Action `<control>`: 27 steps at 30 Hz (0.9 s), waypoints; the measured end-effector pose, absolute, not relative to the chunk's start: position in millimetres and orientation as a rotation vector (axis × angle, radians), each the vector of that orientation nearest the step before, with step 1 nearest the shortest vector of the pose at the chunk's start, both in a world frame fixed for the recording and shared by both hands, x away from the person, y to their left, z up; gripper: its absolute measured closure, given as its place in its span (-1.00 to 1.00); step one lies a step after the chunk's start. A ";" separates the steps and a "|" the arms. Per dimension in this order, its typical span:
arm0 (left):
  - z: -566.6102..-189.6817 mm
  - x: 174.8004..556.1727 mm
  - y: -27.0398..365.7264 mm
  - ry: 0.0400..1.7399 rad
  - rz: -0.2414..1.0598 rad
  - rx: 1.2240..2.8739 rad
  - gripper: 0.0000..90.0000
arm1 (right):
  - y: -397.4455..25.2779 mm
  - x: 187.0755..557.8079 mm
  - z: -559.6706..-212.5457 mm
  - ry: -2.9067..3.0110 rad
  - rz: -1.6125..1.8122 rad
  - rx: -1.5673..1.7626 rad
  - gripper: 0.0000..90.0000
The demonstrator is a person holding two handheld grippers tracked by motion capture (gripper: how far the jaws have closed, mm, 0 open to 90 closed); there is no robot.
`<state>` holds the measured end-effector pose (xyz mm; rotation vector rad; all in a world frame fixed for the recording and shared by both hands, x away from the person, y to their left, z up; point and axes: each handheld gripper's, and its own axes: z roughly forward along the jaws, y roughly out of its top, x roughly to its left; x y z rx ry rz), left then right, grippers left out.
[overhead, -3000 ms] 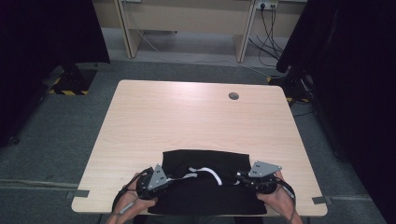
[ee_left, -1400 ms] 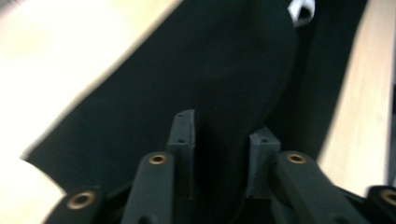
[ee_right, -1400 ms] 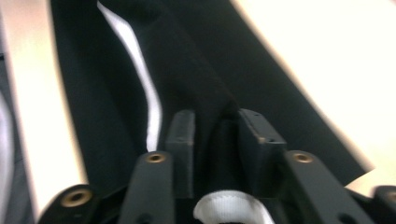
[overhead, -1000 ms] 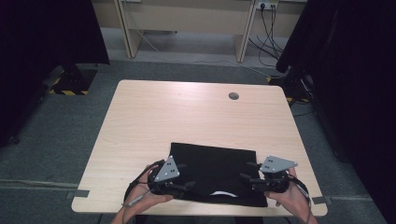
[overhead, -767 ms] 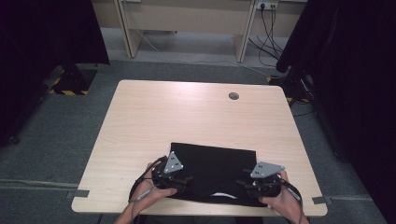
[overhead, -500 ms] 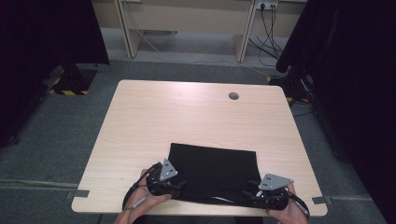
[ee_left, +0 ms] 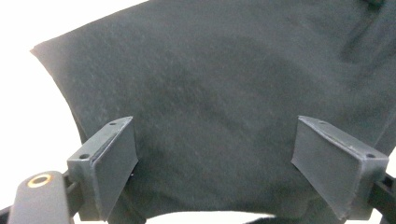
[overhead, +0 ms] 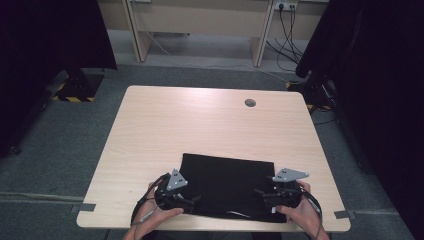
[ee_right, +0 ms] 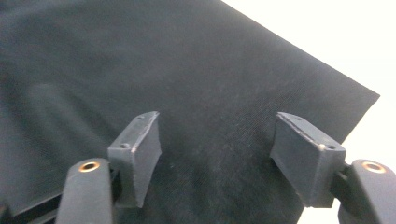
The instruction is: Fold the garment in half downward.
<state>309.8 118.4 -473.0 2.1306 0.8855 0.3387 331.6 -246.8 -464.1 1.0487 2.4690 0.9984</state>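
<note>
One black cloth on one table. Two grippers: left gripper and right gripper, each held in one hand. One round hole in the tabletop.

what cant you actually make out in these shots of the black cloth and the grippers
- High view: the near edge of the black cloth is hidden under the left hand-held gripper and the right hand-held gripper.
- High view: a thin pale streak near the cloth's front edge is too small to identify.
- Left gripper view: the cloth's far side is cut off by the frame.
- Right gripper view: the tabletop is washed out white.
</note>
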 end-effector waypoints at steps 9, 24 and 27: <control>-479.9 316.9 115.9 0.898 0.341 2.154 -0.75 | -248.1 355.8 -472.0 2.465 1.003 1.061 -0.35; -482.4 326.7 111.4 0.915 0.368 2.132 -0.75 | -245.6 342.2 -455.5 2.434 1.048 1.019 -0.38; -482.6 326.5 111.7 0.916 0.369 2.129 -0.75 | -243.6 333.6 -460.6 2.470 1.038 1.018 -0.39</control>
